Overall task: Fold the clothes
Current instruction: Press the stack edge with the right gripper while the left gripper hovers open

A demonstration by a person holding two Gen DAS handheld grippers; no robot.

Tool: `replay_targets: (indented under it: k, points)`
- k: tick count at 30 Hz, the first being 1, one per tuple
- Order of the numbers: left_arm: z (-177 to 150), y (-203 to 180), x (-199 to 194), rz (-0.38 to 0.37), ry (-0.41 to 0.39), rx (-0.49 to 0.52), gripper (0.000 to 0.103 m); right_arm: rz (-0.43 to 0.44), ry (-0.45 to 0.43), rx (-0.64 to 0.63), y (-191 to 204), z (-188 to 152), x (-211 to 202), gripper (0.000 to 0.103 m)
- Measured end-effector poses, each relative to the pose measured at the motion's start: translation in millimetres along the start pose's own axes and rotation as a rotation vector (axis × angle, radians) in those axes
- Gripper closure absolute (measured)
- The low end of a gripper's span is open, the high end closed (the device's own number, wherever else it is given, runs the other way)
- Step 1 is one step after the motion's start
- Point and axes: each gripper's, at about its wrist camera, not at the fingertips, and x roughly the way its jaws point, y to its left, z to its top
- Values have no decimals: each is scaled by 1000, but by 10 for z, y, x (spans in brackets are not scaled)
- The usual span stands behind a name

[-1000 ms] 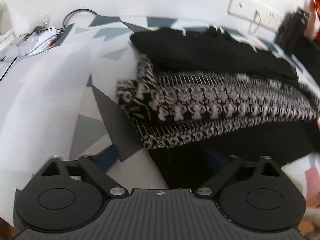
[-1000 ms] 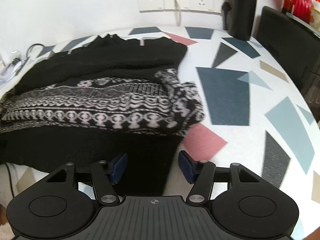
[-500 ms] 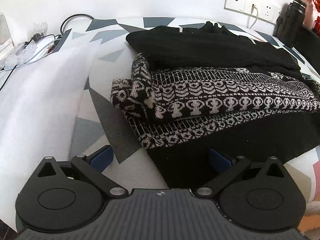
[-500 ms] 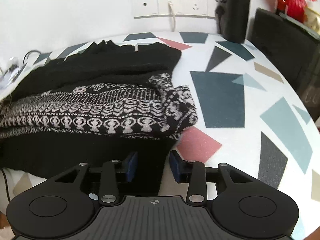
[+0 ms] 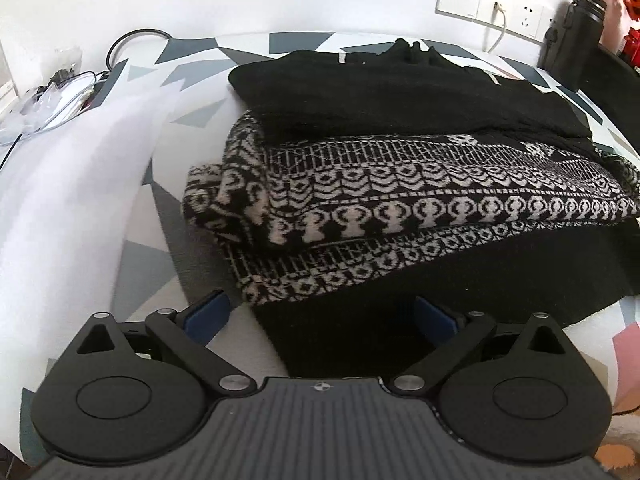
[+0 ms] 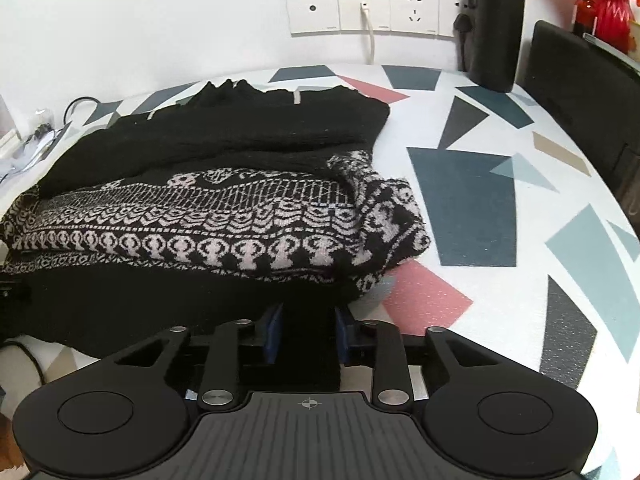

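- Black knit sweater with a white patterned band (image 5: 420, 200) lies folded on the table covered in a white cloth with grey, blue and pink geometric shapes (image 6: 500, 280), sleeves tucked over the body, black hem edge nearest the cameras.
- Left gripper (image 5: 320, 316): jaws spread wide, blue-padded fingers (image 5: 206, 314) on either side of the sweater's near-left hem corner; left pad over bare tablecloth, right pad over black knit. Nothing pinched.
- Right gripper (image 6: 306, 334): jaws drawn in close, blue pads (image 6: 274, 332) flanking a strip of the black hem at the sweater's near-right corner; cloth fills the gap between them, looks clamped on it.
- Patterned band runs across the middle of the sweater in both views; plain black upper part lies toward the wall.
- White wall socket panel (image 6: 364, 8) behind the table, white cable plugged in.
- Tall black bottle (image 6: 496, 28) stands at the far right of the table near the sockets.
- Black chair back (image 6: 580, 92) right of the table.
- Tangle of cables and clear plastic (image 5: 52, 92) at far left of the table.
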Motion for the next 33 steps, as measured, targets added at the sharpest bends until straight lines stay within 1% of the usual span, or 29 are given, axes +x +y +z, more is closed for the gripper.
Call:
replay_targets:
  k: [1,3,4,7,9,10,12,14,15,17,18,25,31,33]
  points:
    - [4,-2,3,-1,0,0,3,9,1,-5,7,0,1,65]
    - [7,-4,8,-4,-2,3,3,25,3,-15,22,-1,4,59]
    - [8,-4,9,-5,-4,4,3,19,4,-34,52,-4,10,55]
    - [10,-8,8,-4,-2,6,3,-1,5,-81,130,-10,20,53]
    - [13,-10,10,-3,1,7,2,-8,2,-70,124,-5,11,53]
    - [15,-18,15,1,3,10,0,-14,1,-62,106,-8,10,50]
    - [19,-35,25,7,3,14,0,-28,-1,-47,68,-17,10,42]
    - [17,-40,28,9,-2,14,0,-43,3,-40,36,-29,27,26]
    - [16,-43,32,9,-7,15,0,-51,9,-36,32,-36,45,22]
    - [12,-47,39,13,-17,9,0,-66,20,-29,24,-49,81,3]
    - [9,-48,41,13,-22,9,0,-74,25,-26,20,-56,98,1]
    - [-10,-35,54,-2,-53,27,0,-89,-10,-26,74,-60,159,1]
    - [-50,-41,50,3,-79,19,0,-91,-3,-30,82,20,224,1]
    - [-26,-42,55,5,-65,15,0,-84,2,-37,89,31,230,1]
